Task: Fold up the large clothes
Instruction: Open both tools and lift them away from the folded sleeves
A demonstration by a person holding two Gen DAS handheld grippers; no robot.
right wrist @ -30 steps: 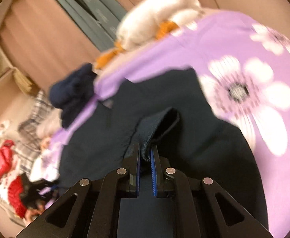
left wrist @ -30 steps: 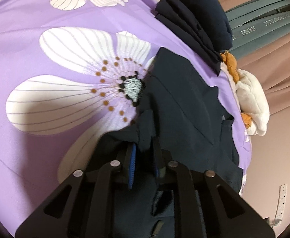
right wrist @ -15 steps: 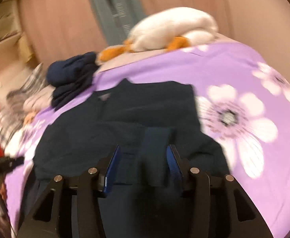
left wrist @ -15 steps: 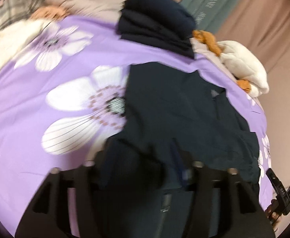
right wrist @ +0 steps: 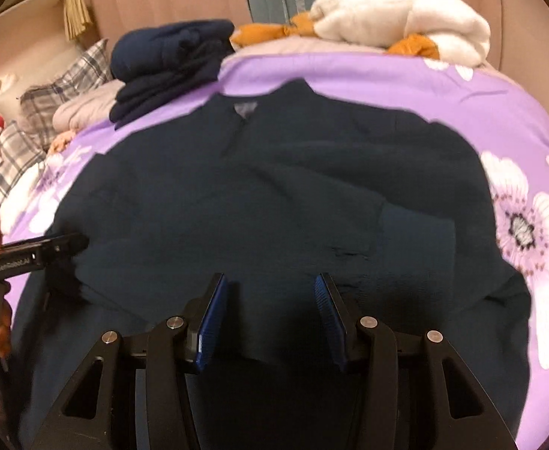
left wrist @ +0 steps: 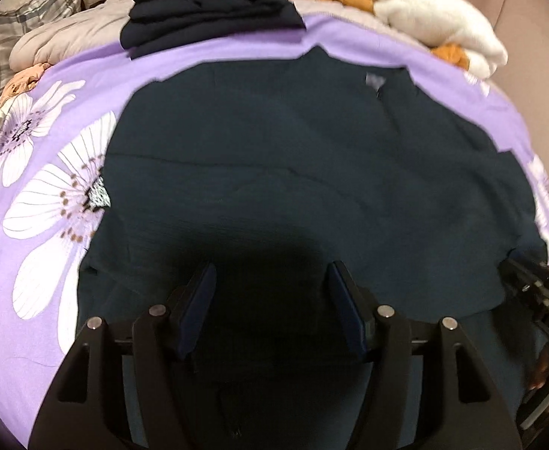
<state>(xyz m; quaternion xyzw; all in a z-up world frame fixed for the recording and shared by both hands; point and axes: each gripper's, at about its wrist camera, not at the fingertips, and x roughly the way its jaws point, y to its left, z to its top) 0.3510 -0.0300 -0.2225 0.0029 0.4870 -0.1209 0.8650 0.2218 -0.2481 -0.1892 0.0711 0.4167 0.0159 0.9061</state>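
Having released the sweater point(left wrist: 312, 172), both claws now gape apart.

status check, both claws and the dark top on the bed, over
Left claw open, empty. Right claw open, empty. Dark top flat on purple floral bedspread, sleeves folded in. Folded navy stack lies beyond collar, clear of it.

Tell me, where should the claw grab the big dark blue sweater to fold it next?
Probably the ribbed cuff of the sleeve lying across the dark sweater. It forms a thick, raised edge, so the open right claw could come from the near side and pinch it, fingers straddling the cuff.
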